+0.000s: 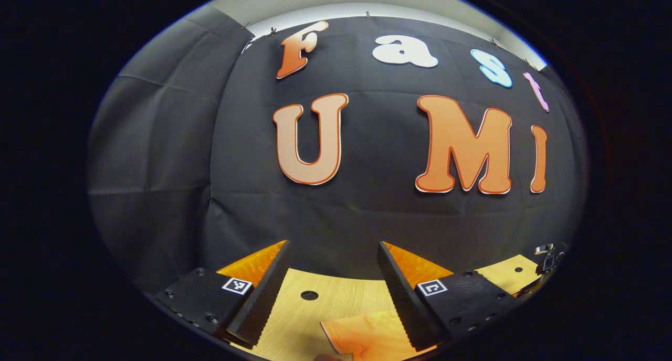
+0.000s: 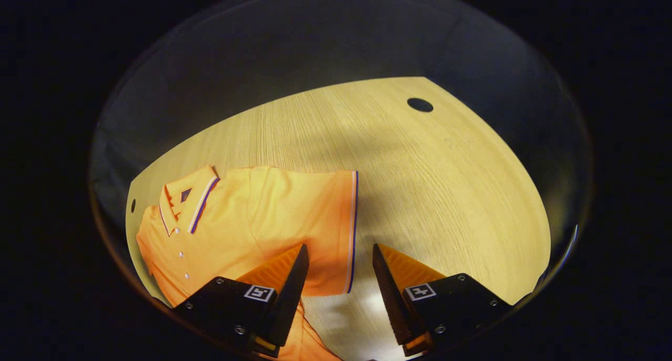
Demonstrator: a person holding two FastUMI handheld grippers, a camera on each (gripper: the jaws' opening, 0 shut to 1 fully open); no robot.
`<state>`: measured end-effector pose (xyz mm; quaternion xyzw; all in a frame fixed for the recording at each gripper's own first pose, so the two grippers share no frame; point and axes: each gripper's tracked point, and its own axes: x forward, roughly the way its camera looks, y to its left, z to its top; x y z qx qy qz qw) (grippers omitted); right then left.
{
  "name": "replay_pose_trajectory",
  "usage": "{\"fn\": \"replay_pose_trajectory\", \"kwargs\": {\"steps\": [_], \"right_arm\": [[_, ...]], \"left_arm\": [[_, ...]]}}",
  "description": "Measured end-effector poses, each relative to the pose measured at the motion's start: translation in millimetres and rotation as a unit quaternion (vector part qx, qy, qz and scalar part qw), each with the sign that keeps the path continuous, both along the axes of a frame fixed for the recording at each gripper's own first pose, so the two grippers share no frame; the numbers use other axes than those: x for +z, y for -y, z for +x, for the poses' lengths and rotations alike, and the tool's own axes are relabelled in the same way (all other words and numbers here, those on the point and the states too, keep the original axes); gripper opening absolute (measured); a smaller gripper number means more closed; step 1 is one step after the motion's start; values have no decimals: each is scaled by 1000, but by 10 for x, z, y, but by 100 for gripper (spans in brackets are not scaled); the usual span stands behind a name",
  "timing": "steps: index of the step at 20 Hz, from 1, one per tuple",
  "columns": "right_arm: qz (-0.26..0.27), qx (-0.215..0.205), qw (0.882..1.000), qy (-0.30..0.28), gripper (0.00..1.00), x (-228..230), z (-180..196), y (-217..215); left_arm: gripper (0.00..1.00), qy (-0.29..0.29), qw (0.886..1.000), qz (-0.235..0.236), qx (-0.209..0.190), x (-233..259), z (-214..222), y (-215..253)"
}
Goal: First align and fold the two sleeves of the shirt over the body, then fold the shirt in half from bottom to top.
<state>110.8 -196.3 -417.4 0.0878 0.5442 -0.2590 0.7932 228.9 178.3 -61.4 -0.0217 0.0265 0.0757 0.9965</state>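
The shirt (image 2: 252, 219) is bright orange, its collar (image 2: 195, 201) edged with a white and a dark blue stripe, the same trim running along the sleeve cuff (image 2: 353, 230). Small pale buttons dot the placket. The table (image 2: 420, 193) is light yellow wood with fine straight grain and a black round hole (image 2: 420, 105). The wall (image 1: 367, 214) is black cloth.

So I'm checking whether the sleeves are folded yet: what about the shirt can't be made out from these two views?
- Right gripper view: the orange polo shirt's lower body runs behind the right gripper and off the bottom edge; its far sleeve is cut off too.
- Left gripper view: a bit of orange fabric shows between the left gripper's fingers, cut by the bottom edge; which part it is can't be told.
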Motion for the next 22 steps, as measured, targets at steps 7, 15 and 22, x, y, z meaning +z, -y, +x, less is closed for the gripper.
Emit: {"fn": "replay_pose_trajectory", "kwargs": {"steps": [7, 15, 22], "right_arm": [[30, 10, 991, -129, 69, -132, 49, -43], [39, -3, 993, -107, 19, -148, 64, -47], [73, -27, 996, -39, 1, -80, 152, -188]], "left_arm": [[98, -44, 999, 9, -4, -305, -73, 81], [98, -54, 998, 7, -9, -382, -167, 108], [98, -53, 998, 16, -20, -332, -290, 141]]}}
